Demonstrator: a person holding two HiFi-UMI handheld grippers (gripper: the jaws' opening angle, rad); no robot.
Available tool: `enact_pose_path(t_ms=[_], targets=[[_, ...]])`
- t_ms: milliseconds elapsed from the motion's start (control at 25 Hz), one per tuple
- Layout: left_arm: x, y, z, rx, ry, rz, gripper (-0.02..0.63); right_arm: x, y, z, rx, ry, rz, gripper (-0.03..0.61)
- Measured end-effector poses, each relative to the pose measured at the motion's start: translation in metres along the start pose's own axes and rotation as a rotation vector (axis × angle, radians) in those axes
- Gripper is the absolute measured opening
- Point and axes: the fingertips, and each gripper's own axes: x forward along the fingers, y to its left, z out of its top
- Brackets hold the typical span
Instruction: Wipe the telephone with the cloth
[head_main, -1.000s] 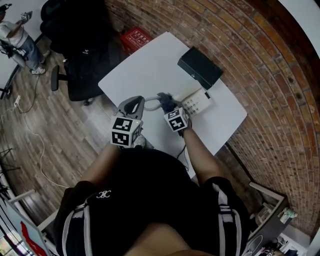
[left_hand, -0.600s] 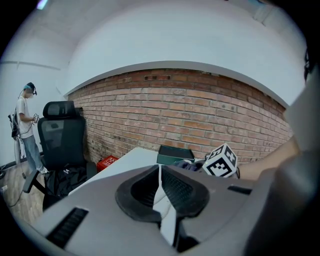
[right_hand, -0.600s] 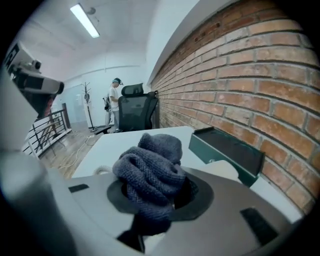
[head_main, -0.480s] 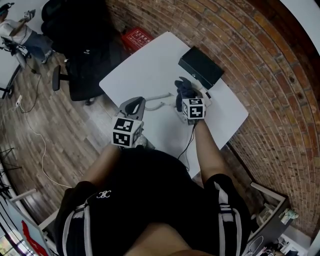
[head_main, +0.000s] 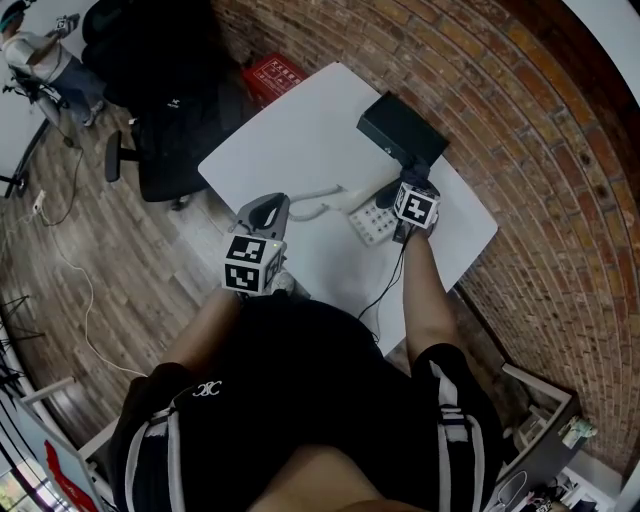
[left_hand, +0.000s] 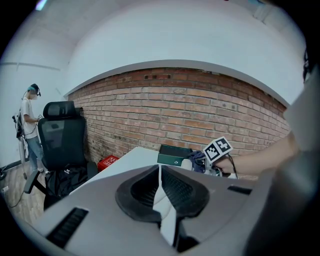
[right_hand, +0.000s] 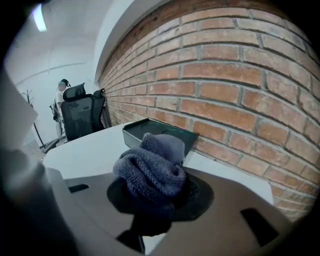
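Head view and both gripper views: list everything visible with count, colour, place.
table: one, white, beside the brick wall
telephone: one, white, on the table's right side
handset: one, white, left of the telephone
cloth: one, dark blue-grey, by the telephone
box: one, black, table's far corner
crate: one, red, floor beyond table
chair: one, black, left of the table
bystander: one, far left
left tongs: one, grey, shut on the handset
right tongs: one, grey, shut on the cloth

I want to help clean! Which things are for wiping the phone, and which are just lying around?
For the job: telephone, handset in the left gripper, cloth in the right gripper.
Just lying about: dark box, office chair, red crate on the floor.
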Motion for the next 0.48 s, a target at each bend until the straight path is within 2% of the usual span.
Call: enact_pose_path(t_ms=[160, 480], targets=[[0.004, -0.002, 0.0, -0.002, 0.001, -0.014, 0.015, -0.008, 0.004, -0.01, -0.074, 0.039, -0.014, 0.086], [0.013, -0.012, 0.003, 0.012, 0.001, -0.048, 0.015, -0.016, 0.034, -0.033, -0.194, 0.076, 0.015, 0.083]])
